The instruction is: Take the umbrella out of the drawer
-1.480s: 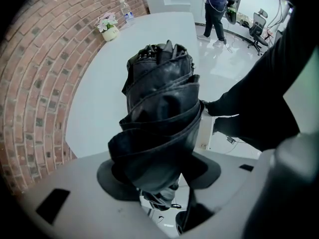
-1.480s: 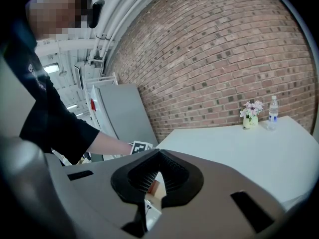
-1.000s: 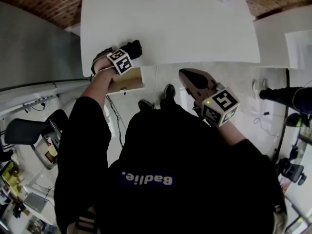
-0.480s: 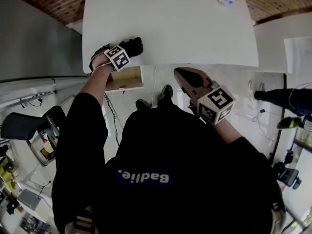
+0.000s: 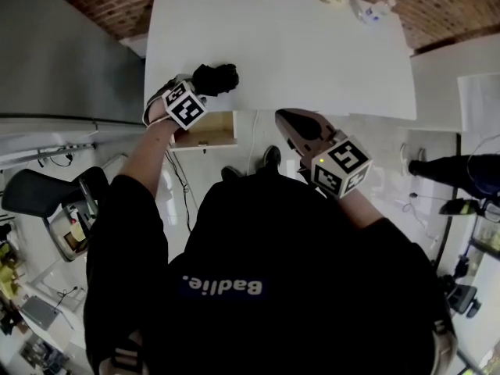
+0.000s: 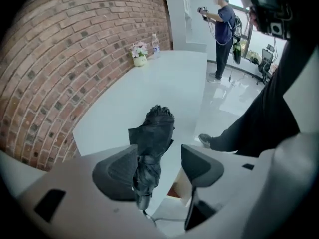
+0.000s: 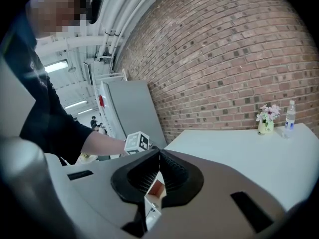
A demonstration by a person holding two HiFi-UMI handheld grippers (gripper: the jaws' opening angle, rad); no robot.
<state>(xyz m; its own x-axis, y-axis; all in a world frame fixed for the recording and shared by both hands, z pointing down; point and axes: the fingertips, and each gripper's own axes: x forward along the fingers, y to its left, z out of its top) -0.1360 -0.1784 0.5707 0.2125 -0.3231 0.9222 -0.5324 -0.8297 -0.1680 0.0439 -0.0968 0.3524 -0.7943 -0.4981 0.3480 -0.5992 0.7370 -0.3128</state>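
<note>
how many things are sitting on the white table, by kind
black umbrella: 1
flower pot: 1
water bottle: 1
total: 3

Red brick wall (image 6: 60,59), white table (image 5: 281,45), glossy pale floor (image 6: 224,93)

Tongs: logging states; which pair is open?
The left tongs: jaws have just been opening, not pressing the folded umbrella between them; right tongs are shut.
</note>
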